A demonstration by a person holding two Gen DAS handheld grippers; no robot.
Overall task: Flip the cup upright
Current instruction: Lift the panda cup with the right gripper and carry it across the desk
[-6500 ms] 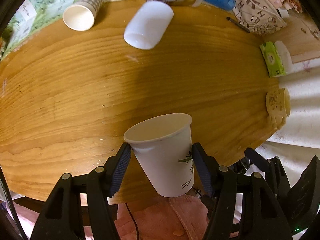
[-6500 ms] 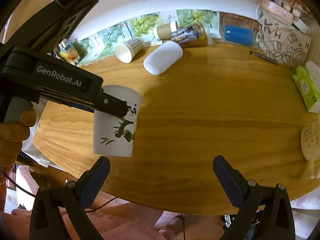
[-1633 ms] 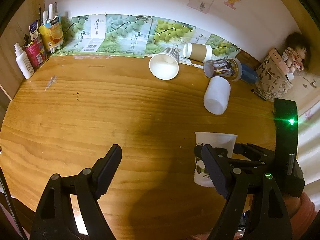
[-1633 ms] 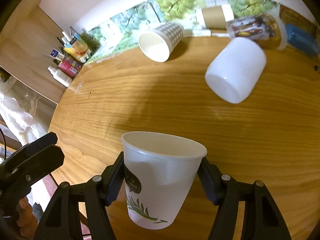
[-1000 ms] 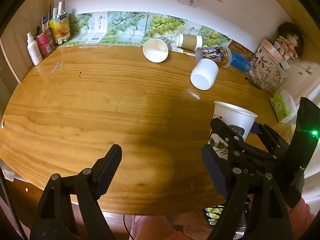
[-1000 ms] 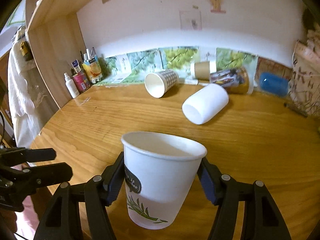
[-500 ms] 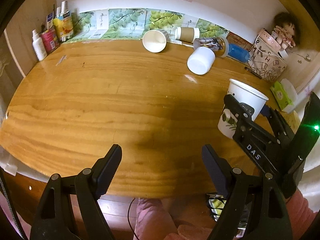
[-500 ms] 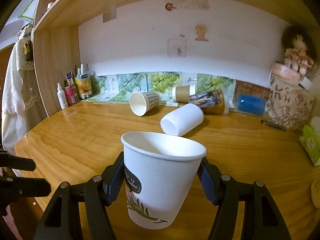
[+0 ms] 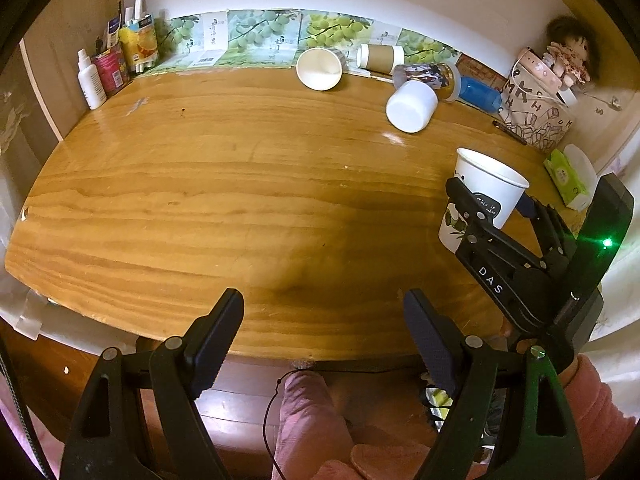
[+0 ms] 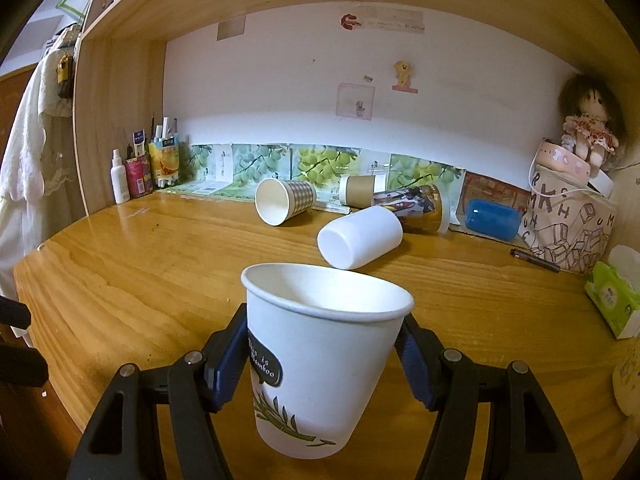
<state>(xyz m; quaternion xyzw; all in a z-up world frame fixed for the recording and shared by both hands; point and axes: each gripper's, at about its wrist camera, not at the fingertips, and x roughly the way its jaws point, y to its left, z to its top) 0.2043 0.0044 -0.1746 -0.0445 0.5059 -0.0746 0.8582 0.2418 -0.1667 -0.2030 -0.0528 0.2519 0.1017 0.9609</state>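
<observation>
Blue-padded, the right tool [image 10: 324, 354] is clamped on the white paper cup [image 10: 320, 356], mouth up above the tabletop [image 10: 140, 272], presumably for setting down upright. The left tool [image 9: 324, 336] is spread wide, empty. Since half a second ago, the view has been levelled further.

Cup [image 10: 320, 360] in right gripper [image 10: 324, 356], above table [image 10: 140, 272]

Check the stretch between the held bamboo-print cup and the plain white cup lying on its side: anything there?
Only bare wooden tabletop separates the bamboo-print paper cup, held in the right gripper, from the plain white cup. The left wrist view shows it best.
</observation>
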